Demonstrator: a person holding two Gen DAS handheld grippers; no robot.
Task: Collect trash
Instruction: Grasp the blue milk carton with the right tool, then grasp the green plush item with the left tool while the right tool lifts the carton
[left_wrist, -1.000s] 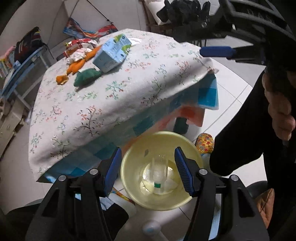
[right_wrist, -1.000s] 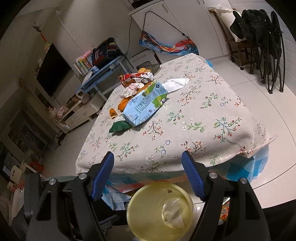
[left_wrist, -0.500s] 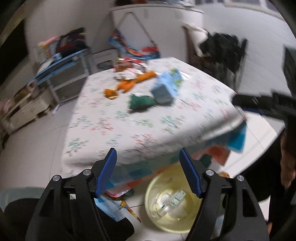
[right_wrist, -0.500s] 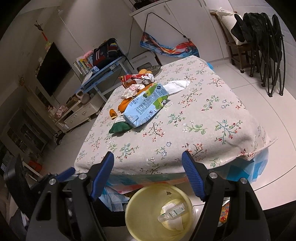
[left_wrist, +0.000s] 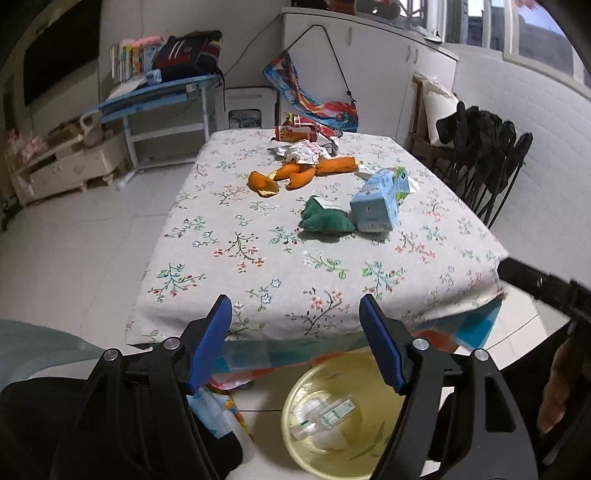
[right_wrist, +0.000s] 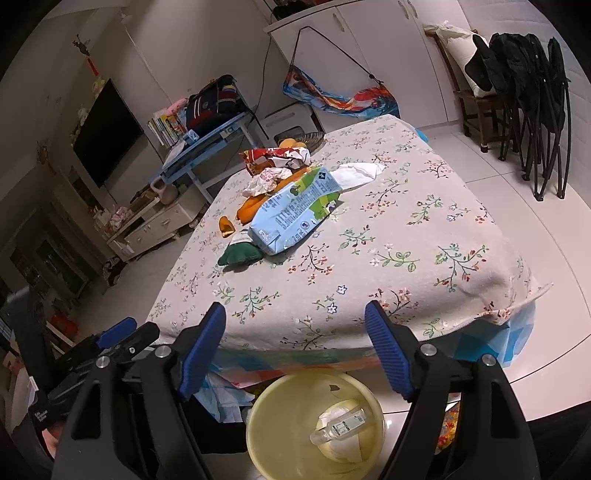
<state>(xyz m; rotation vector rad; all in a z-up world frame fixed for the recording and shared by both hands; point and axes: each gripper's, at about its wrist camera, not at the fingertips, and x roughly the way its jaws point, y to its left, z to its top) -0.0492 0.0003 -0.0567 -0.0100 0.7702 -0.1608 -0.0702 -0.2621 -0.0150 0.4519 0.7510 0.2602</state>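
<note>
A yellow bin (left_wrist: 365, 454) (right_wrist: 280, 413) stands on the floor in front of the table, with a clear plastic bottle (left_wrist: 325, 411) (right_wrist: 341, 424) and white paper in it. On the floral tablecloth (left_wrist: 295, 266) (right_wrist: 406, 236) lie a blue-green carton (left_wrist: 380, 199) (right_wrist: 295, 214), a green crumpled scrap (left_wrist: 325, 221) (right_wrist: 236, 254), orange peels (left_wrist: 295, 173) (right_wrist: 247, 210), crumpled white paper (left_wrist: 303, 151) (right_wrist: 264, 179) and a red wrapper (left_wrist: 295, 131) (right_wrist: 273, 153). My left gripper (left_wrist: 295, 332) and right gripper (right_wrist: 295, 339) are both open and empty, near the table's front edge, above the bin.
A white tissue (right_wrist: 354, 173) lies behind the carton. Folded black chairs (right_wrist: 532, 96) stand at the right. A blue desk (left_wrist: 159, 96) and a low cabinet (left_wrist: 70, 166) are to the left. White cupboards (left_wrist: 362, 70) line the back wall.
My left gripper has swung up from looking down into the bin to facing across the table. The bottle in the bin has tipped from upright to lying. The right gripper has barely moved.
</note>
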